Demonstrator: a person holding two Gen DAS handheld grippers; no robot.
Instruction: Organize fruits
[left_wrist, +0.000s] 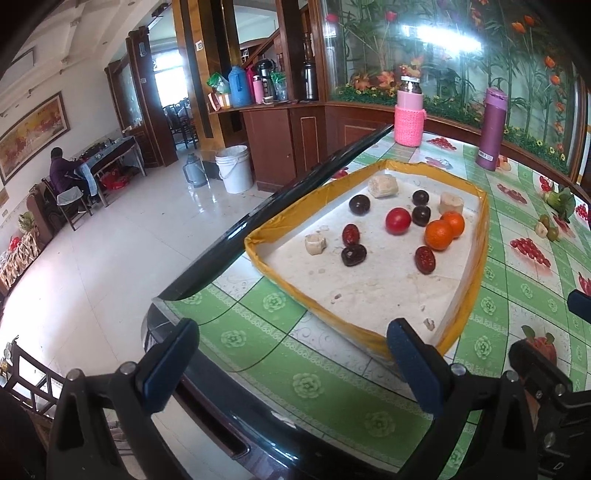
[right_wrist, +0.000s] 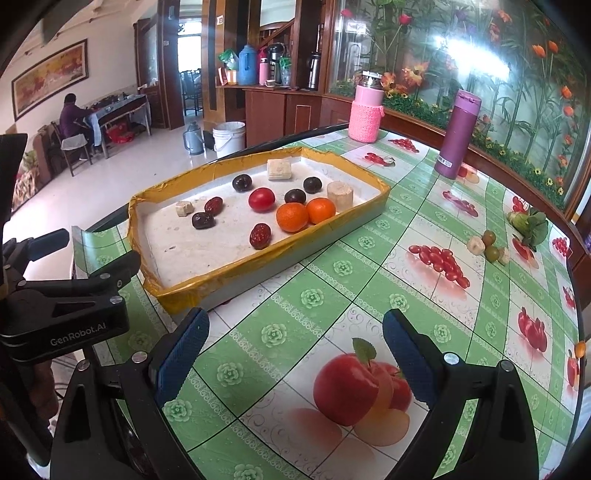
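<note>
A shallow white tray with a yellow taped rim (left_wrist: 463, 317) (right_wrist: 343, 216) sits on the green fruit-print tablecloth. In it lie a red tomato (left_wrist: 398, 220) (right_wrist: 261, 199), two oranges (left_wrist: 439, 234) (right_wrist: 291, 216), red dates (left_wrist: 424, 259) (right_wrist: 260, 236), dark plums (left_wrist: 359, 205) (right_wrist: 242, 182) and pale cake pieces (left_wrist: 384, 185) (right_wrist: 279, 169). A few small green fruits and pale pieces (right_wrist: 489, 245) (left_wrist: 546, 227) lie loose at the right of the table. My left gripper (left_wrist: 291, 363) is open and empty at the tray's near corner. My right gripper (right_wrist: 295, 354) is open and empty over the tablecloth, near the tray.
A pink knit-sleeved jar (right_wrist: 365, 110) (left_wrist: 408, 118) and a purple flask (right_wrist: 458, 134) (left_wrist: 493, 129) stand at the table's far side. The table's dark edge (left_wrist: 258, 221) runs along the left. Beyond it are a white bucket (left_wrist: 234, 168) and a seated person (left_wrist: 64, 173).
</note>
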